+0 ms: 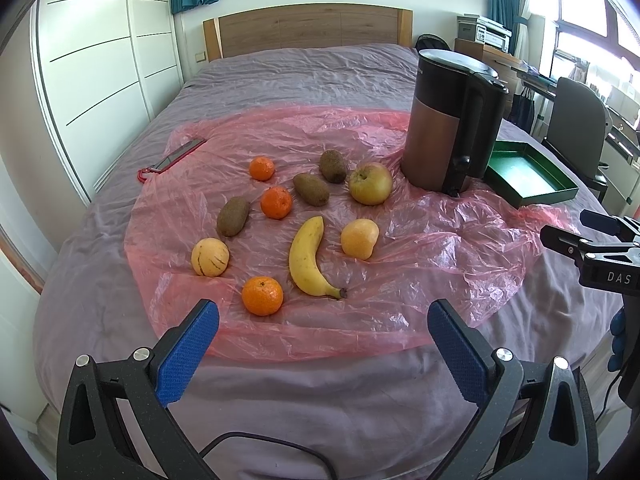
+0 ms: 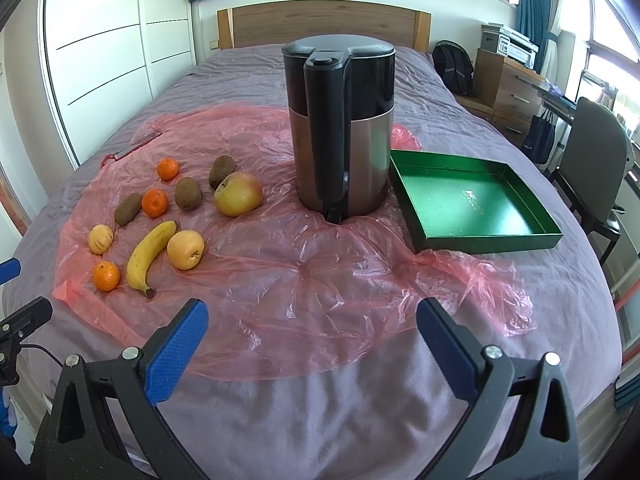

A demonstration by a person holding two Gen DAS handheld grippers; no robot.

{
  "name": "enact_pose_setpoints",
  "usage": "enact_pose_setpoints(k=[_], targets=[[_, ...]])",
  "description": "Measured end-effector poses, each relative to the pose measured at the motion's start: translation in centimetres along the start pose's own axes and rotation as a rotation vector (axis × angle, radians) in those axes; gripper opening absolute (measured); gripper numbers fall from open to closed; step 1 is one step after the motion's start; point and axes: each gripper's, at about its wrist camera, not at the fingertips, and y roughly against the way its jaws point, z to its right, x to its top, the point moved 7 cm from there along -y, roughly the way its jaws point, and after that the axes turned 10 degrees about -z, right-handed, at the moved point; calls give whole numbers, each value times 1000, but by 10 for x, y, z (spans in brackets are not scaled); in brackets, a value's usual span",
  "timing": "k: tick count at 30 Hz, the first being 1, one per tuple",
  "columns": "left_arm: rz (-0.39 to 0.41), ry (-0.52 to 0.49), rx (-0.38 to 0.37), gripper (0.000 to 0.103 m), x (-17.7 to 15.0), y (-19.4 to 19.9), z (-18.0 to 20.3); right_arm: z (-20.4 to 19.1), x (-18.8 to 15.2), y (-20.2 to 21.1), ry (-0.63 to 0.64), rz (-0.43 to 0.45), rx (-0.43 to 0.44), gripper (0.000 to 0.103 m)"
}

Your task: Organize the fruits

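On the bed (image 2: 320,420), fruit lies loose left of the kettle (image 2: 340,128), the empty green tray (image 2: 480,236) right, presumably its destination; both tools (image 1: 323,322) (image 2: 312,322) hover spread, empty.

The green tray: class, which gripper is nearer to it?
Right. The right gripper hovers open just short of the green tray; the left gripper hovers open over by the fruit.

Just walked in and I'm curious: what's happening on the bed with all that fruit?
A person holds two blue-padded grippers, left gripper and right gripper, both open and empty above the grey bedspread. Nothing is sorted yet: the yellow banana, orange mandarins, brown kiwis and other fruit lie loose on the pink plastic sheet. The green tray beside the dark kettle is empty.
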Motion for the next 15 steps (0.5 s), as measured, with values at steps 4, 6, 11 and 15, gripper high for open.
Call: enact_pose_setpoints(k=[4,6,11,15], targets=[[0,1,0,102,0,0,-1,0,0,1,0,0,1,103],[-1,1,-1,102,0,0,0,0,0,1,0,0,-1,103],[-3,3,-3,102,-1,-1,-1,0,0,1,0,-1,-1,103],[-3,3,-4,102,-2,-1,0,0,0,0,0,-1,-1,103]])
